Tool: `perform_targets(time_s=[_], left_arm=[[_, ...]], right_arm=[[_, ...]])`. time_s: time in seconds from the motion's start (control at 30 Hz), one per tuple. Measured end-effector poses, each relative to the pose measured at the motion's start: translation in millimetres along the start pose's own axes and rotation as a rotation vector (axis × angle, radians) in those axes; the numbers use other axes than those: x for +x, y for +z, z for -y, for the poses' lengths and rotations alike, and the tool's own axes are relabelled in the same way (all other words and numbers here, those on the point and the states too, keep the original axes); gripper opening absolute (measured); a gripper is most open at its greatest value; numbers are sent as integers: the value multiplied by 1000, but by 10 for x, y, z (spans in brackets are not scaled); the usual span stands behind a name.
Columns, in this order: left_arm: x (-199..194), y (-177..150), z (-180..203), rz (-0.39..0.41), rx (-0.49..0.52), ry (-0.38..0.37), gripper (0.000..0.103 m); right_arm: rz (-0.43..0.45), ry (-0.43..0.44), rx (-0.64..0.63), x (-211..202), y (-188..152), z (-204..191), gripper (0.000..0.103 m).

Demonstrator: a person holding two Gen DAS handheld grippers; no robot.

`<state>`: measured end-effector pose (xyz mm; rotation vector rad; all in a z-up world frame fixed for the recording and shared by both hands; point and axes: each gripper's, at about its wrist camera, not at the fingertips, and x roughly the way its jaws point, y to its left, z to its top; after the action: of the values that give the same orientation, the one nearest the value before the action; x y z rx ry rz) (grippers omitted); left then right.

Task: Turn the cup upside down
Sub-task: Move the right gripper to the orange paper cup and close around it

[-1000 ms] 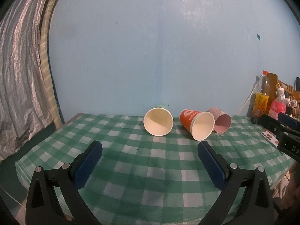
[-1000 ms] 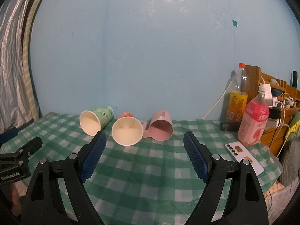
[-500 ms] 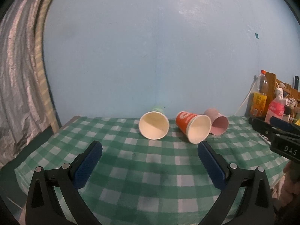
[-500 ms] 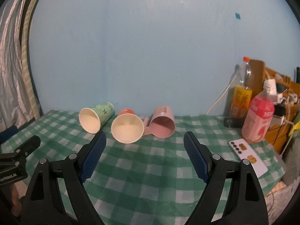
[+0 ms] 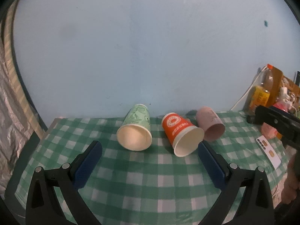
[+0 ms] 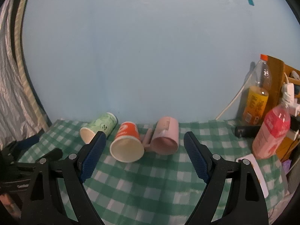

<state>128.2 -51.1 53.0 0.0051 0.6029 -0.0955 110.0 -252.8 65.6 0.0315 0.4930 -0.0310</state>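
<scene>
Three cups lie on their sides near the wall, mouths toward me: a green paper cup (image 5: pixel 136 129), an orange paper cup (image 5: pixel 181 135) and a pink mug (image 5: pixel 211 126). They also show in the right wrist view: green cup (image 6: pixel 99 126), orange cup (image 6: pixel 127 143), pink mug (image 6: pixel 166 136). My left gripper (image 5: pixel 150 150) is open and empty, short of the green and orange cups. My right gripper (image 6: pixel 145 139) is open and empty, short of the orange cup and the mug.
A green checked tablecloth (image 5: pixel 150 183) covers the table. A pink bottle (image 6: pixel 271 131), an orange drink bottle (image 6: pixel 256 97) and a phone (image 6: pixel 253 170) are at the right. A silver curtain (image 5: pixel 11 116) hangs at the left. The blue wall (image 5: pixel 150 46) stands close behind the cups.
Both grippers have risen and tilted down, so the cups' sides now show. Both have moved a little closer to the cups. Jaws stay open.
</scene>
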Motion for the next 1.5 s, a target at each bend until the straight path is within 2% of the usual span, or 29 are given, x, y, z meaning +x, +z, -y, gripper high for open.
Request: perform_targets(time_s=[0.2, 0.37, 0.57, 0.7, 0.83, 1.2, 1.3, 1.37, 1.5], left_arm=[[354, 280, 180, -64, 17, 35, 103], [852, 426, 316, -210, -19, 15, 103], [1351, 489, 438, -358, -73, 16, 102], [1522, 509, 504, -401, -102, -2, 102], [1713, 507, 564, -451, -91, 28, 102], [2174, 411, 698, -592, -61, 7, 102], [2244, 387, 700, -617, -51, 6, 94], [2277, 371, 688, -639, -45, -7, 85], [2275, 369, 652, -639, -18, -32, 76]], right_arm=[[-149, 48, 70, 400, 216, 229, 84], [-284, 71, 168, 776, 333, 506, 84], [-399, 42, 255, 1161, 421, 751, 84], [-400, 17, 252, 1228, 410, 804, 84], [-412, 16, 254, 1268, 356, 852, 84], [-397, -8, 231, 1236, 288, 926, 84], [-393, -11, 223, 1240, 273, 936, 84], [-395, -12, 218, 1252, 252, 950, 84], [-397, -5, 225, 1249, 214, 964, 84]])
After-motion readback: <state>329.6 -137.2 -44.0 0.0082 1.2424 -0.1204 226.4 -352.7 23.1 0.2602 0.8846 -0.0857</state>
